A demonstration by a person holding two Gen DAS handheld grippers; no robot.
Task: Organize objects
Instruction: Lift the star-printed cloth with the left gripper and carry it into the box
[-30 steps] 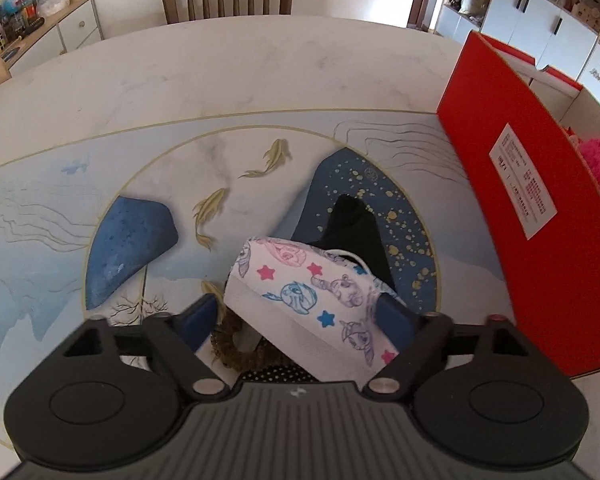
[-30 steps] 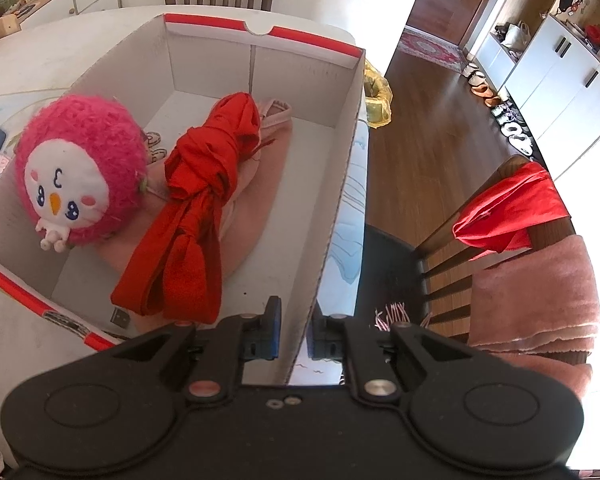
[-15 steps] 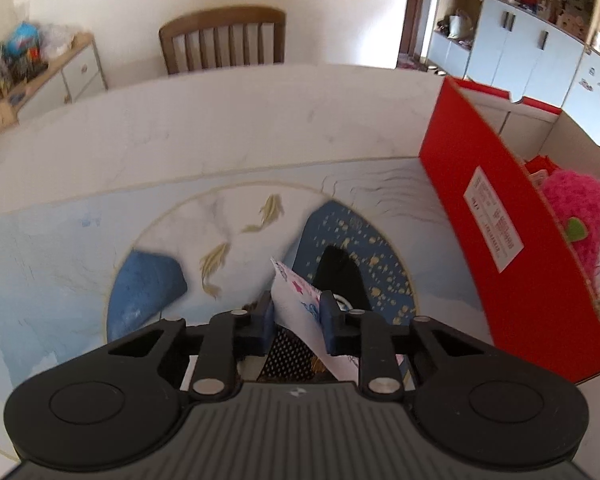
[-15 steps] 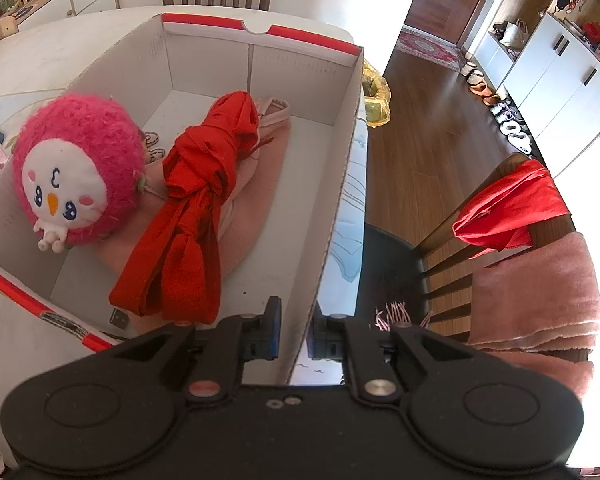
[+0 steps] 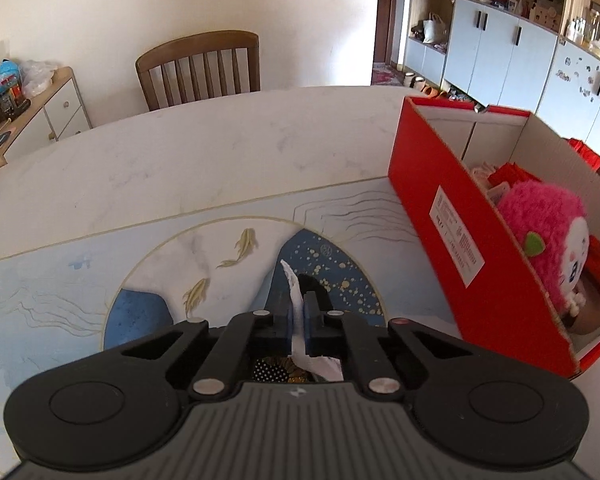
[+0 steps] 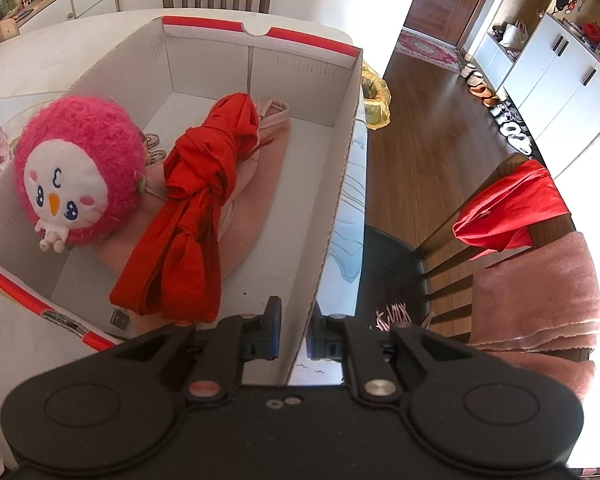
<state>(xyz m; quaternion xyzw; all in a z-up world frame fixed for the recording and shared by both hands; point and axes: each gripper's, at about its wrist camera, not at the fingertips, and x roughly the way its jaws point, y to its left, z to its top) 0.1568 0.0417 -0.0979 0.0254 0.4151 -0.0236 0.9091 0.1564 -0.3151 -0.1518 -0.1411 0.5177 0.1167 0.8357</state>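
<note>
The left hand-held gripper (image 5: 299, 312) is now clamped on the mask (image 5: 296, 300). One second ago its jaws stood wide apart on both sides of the mask, which lay flat on the counter (image 5: 220, 152) with its cartoon print up. Half a second ago they had already closed on it. Now the mask is only a thin white strip standing on its edge between the blue pads (image 5: 285, 316), with a crumpled end hanging below them. The view has also risen, so more of the far chair (image 5: 198, 68) and the wall shows, and the inside of the box (image 5: 476, 248) at the right can be seen. I judge that the pick is done and the mask is off the mat (image 5: 340, 216); the next step is probably to carry it right, over the red wall, and drop it in the box.

This gripper points down and forward over the mat, at a moderate slant, with the box to its right.

The right hand-held gripper (image 6: 294, 332) has not changed. Its jaws are together on the right wall of the box, one pad inside and one outside, and it points steeply down. It seems to steady the box. Inside lie the plush (image 6: 76, 168) at the left and the red cloth (image 6: 196, 208) over a pink cloth (image 6: 260, 184).
</note>
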